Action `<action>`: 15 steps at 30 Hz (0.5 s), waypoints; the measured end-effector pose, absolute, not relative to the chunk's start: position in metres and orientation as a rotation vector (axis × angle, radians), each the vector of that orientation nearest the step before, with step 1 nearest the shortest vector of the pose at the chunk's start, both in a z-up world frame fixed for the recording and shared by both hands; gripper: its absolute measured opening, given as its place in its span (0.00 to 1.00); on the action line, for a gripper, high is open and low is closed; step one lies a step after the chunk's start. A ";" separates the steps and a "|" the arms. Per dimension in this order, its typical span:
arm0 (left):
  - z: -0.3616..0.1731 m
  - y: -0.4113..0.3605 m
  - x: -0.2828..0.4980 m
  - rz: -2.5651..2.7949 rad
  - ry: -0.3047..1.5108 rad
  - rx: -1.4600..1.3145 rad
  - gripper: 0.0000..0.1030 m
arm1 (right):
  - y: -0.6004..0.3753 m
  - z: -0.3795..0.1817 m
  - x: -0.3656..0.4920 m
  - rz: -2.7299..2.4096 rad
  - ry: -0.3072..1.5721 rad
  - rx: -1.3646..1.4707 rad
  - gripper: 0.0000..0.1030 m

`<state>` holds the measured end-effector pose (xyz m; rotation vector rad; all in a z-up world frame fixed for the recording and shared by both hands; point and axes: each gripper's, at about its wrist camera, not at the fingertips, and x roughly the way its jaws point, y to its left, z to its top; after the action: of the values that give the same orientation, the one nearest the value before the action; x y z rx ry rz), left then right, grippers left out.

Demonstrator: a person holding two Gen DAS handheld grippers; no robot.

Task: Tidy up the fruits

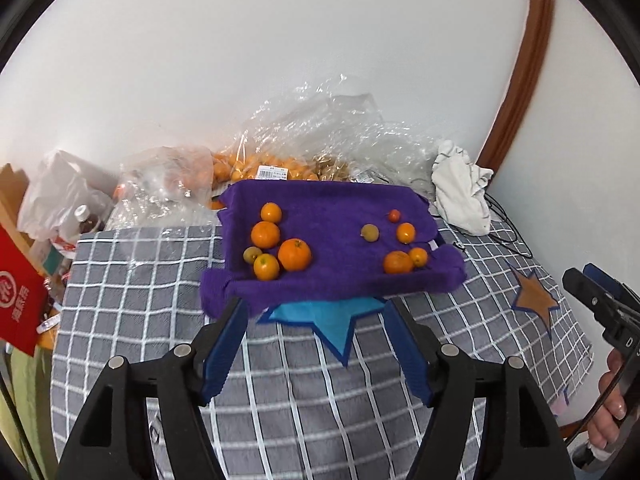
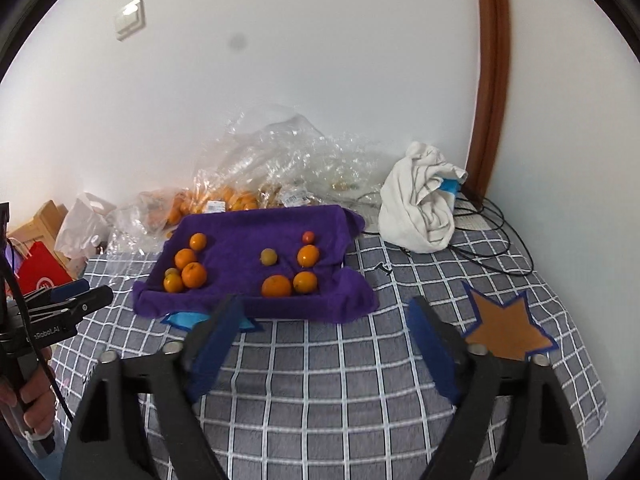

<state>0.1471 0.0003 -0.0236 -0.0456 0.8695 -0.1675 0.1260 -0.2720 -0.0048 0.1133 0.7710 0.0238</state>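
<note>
- Purple towel-lined tray [image 1: 340, 216] sits on the grey checked cloth [image 1: 280, 380], toward the back near the wall, long axis running left-right across both views.
- Left cluster on the tray: biggest orange [image 1: 294, 255] with a small dark stem mark on top, two mid oranges [image 1: 265, 235] [image 1: 266, 267], a smaller one [image 1: 271, 213] behind them, plus a dull yellow-green small fruit [image 1: 252, 255] at the cluster's left edge; they are bunched close, several touching.
- Right group: orange [image 1: 398, 262] touching a smaller orange [image 1: 418, 257], another orange [image 1: 405, 233] behind, tiny red fruit [image 1: 395, 215] furthest back, yellow-green fruit [image 1: 369, 233] alone toward the middle.
- All fruits roundish, no clear long axis; stem direction too small to tell on most.
- Tray's front edge overlaps a light-blue star patch [image 1: 332, 320]; brown star patch [image 2: 506, 326] lies well to the right on the cloth.
- Left gripper [image 1: 314, 308] spread wide, nothing between the fingers, just in front of the tray.
- Right gripper [image 2: 324, 308] also spread wide, holding nothing, over bare cloth in front of the tray's right half.
- Behind the tray: clear plastic bags [image 1: 320, 136] with more oranges, white crumpled cloth [image 2: 420, 208] to the right, cables beside it.
</note>
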 end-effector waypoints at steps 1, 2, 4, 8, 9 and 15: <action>-0.020 0.000 0.137 -0.166 0.857 -0.039 0.71 | -0.270 -0.003 0.117 0.023 0.767 0.112 0.87; -0.017 0.001 0.129 -0.165 0.849 -0.033 0.73 | -0.269 -0.002 0.112 0.024 0.765 0.112 0.87; -0.014 0.003 0.117 -0.166 0.847 -0.043 0.74 | -0.265 0.001 0.097 0.029 0.755 0.119 0.92; -0.008 0.008 0.089 -0.152 0.815 -0.043 0.77 | -0.252 0.001 0.074 0.015 0.758 0.077 0.93; -0.007 0.008 0.083 -0.145 0.805 -0.033 0.78 | -0.249 0.001 0.069 0.011 0.756 0.065 0.93; 0.002 0.008 0.053 -0.133 0.740 -0.026 0.83 | -0.239 0.004 0.043 0.030 0.743 0.061 0.93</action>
<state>0.0530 0.0076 0.0024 -0.0262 0.7396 -0.1331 0.0428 -0.2387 0.0035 0.0606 0.7434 0.0303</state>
